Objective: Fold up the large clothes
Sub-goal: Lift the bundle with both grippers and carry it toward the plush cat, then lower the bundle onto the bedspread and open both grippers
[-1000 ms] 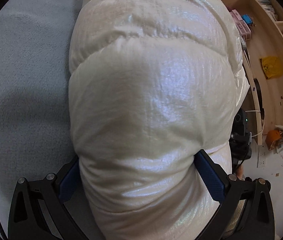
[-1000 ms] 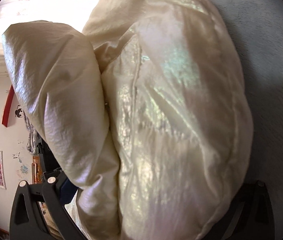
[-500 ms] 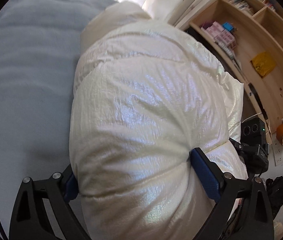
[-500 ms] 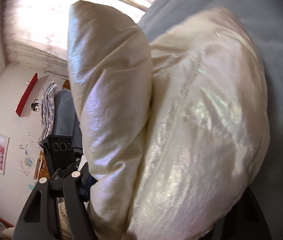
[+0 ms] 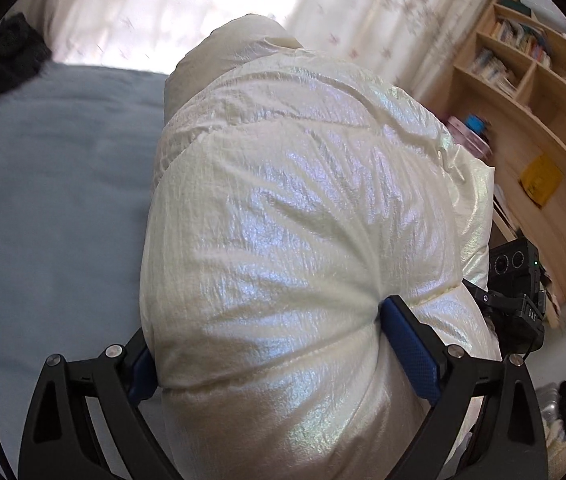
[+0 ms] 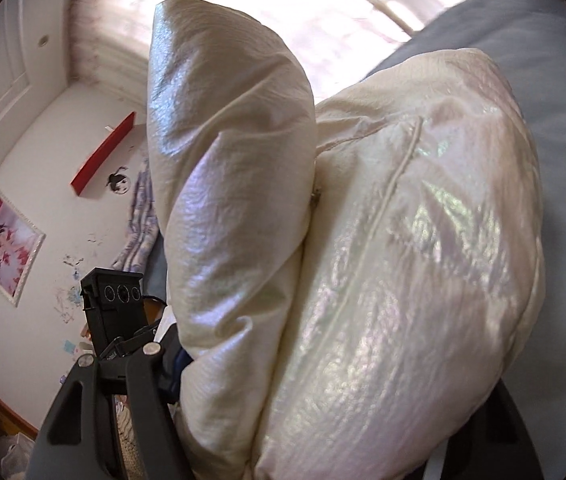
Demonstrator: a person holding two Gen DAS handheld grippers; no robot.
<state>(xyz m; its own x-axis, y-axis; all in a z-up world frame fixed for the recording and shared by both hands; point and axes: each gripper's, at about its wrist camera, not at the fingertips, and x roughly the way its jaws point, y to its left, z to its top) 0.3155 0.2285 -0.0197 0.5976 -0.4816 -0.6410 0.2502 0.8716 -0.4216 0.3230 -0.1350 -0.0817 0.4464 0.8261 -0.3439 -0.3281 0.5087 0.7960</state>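
above the grey-blue bed (image 5: pixel 63 200) i have both grippers clamped on the puffy cream jacket (image 5: pixel 303 220). my left gripper (image 5: pixel 267 344) pinches a fat quilted roll between its blue pads (image 5: pixel 411 344); my right gripper (image 6: pixel 323 420) squeezes the bundle tighter than a second ago. the jacket was pressed low on the bed; now curtains show behind it, so it's lifted, ready to carry or lay over.
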